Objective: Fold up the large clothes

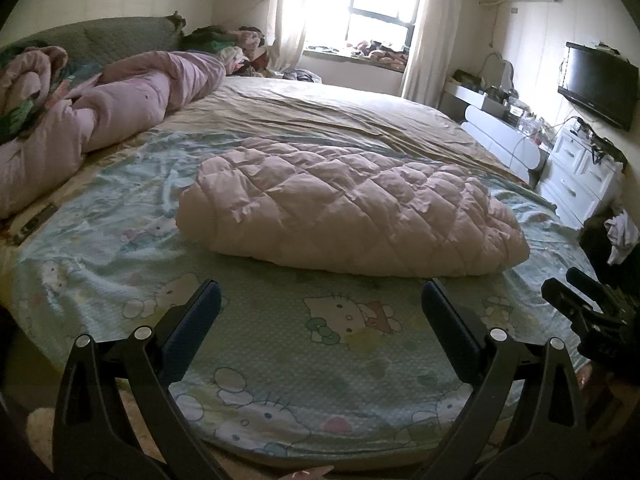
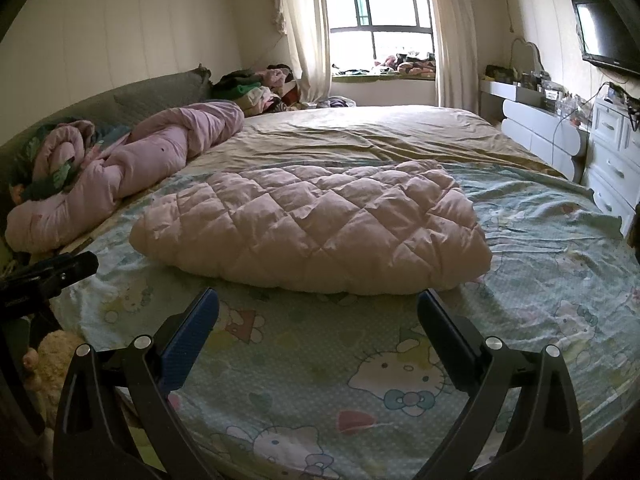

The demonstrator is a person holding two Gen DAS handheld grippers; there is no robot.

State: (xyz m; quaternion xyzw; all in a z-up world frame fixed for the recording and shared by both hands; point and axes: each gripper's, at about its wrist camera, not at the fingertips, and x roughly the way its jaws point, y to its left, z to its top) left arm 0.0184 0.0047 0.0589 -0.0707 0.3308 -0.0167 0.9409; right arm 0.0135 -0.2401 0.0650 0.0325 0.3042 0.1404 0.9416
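Note:
A pale pink quilted garment (image 1: 352,208) lies folded into a thick bundle on the cartoon-print sheet (image 1: 280,340) of the bed; it also shows in the right wrist view (image 2: 312,224). My left gripper (image 1: 320,300) is open and empty, just short of the bundle's near edge. My right gripper (image 2: 318,304) is open and empty, also just short of the near edge. The right gripper shows at the right edge of the left wrist view (image 1: 576,300). The left gripper shows at the left edge of the right wrist view (image 2: 60,272).
A rumpled pink duvet (image 1: 100,120) lies along the bed's left side by the grey headboard (image 2: 160,92). A clothes pile (image 2: 256,88) sits at the far corner. White drawers (image 2: 616,160), a desk and a wall TV (image 1: 596,84) stand on the right.

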